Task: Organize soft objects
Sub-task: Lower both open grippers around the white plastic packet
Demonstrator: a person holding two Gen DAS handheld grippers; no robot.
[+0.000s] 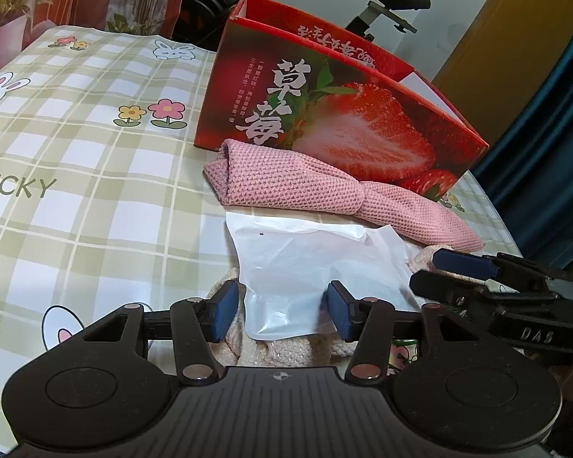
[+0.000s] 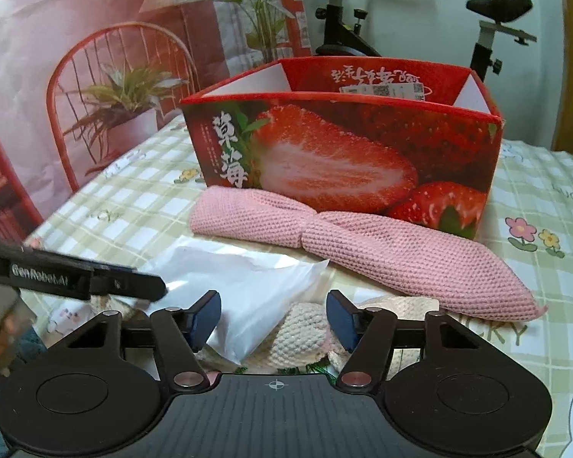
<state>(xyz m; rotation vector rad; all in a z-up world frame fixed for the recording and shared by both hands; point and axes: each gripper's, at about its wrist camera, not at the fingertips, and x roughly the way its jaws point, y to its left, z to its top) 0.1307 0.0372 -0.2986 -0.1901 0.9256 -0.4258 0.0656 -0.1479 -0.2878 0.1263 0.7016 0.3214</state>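
Note:
A white plastic bag (image 1: 305,267) lies over a cream knitted piece (image 1: 271,355) on the checked tablecloth. My left gripper (image 1: 282,311) has its blue pads against the bag's two sides and holds its near end. My right gripper (image 2: 274,322) stands with the bag's corner (image 2: 248,286) and the cream knit (image 2: 301,332) between its pads, which do not visibly press on them. The left wrist view shows the right gripper (image 1: 450,273) coming in from the right. A rolled pink knitted cloth (image 2: 363,244) lies just beyond, against the red strawberry box (image 2: 343,160).
The strawberry box (image 1: 343,114) is open at the top and stands at the far side. The tablecloth (image 1: 95,191) with rabbits and flowers spreads to the left. An exercise bike (image 2: 496,19) and a printed backdrop (image 2: 95,76) stand behind the table.

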